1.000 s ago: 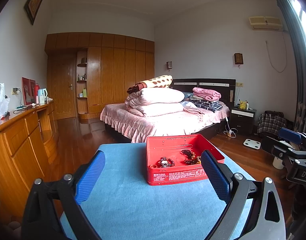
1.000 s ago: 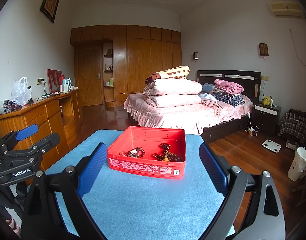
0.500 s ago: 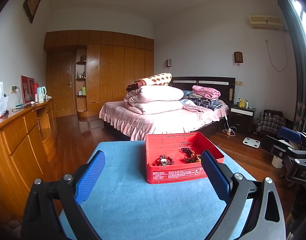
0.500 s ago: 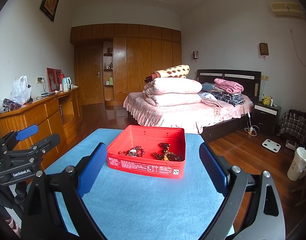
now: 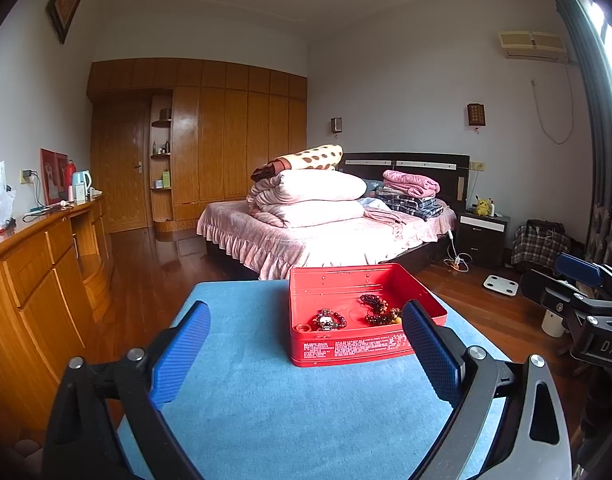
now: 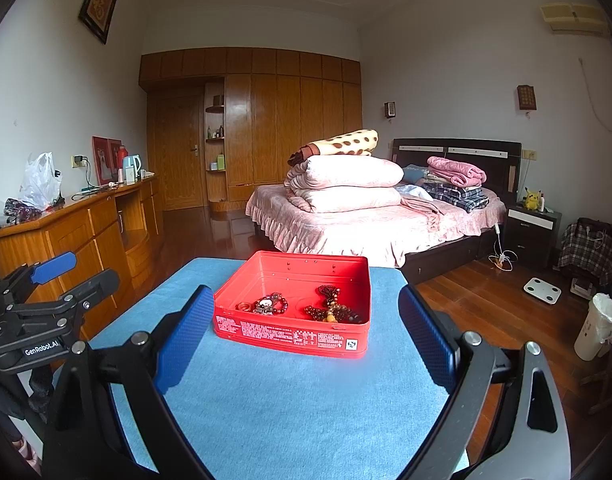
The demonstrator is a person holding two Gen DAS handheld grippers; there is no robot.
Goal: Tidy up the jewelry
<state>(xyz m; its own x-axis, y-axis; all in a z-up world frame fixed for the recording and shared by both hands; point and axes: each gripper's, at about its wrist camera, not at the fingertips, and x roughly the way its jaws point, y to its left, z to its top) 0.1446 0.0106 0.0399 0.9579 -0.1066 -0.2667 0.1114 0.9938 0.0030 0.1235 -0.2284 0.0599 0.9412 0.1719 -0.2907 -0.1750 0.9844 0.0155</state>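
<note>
An open red tin box [image 5: 362, 350] [image 6: 293, 334] stands on a blue-covered table [image 5: 289, 412] [image 6: 297, 404]. Inside it lie a bead bracelet with a charm [image 5: 328, 320] [image 6: 270, 305], dark red bead strands [image 5: 380, 310] [image 6: 332, 308] and a small ring [image 6: 243, 306]. My left gripper [image 5: 303, 344] is open and empty, a short way in front of the box and left of it. My right gripper [image 6: 301, 332] is open and empty, facing the box's front wall. Each gripper shows at the edge of the other's view.
A wooden sideboard [image 5: 37, 276] runs along the left of the table. A bed with stacked pink quilts [image 6: 346, 184] lies beyond the table. A nightstand [image 6: 532, 232], a white scale [image 6: 542, 290] and a white bin [image 6: 596, 332] are on the right.
Both views have shifted slightly; the box sits a little lower and nearer in the left wrist view. Both grippers stay open and empty.
</note>
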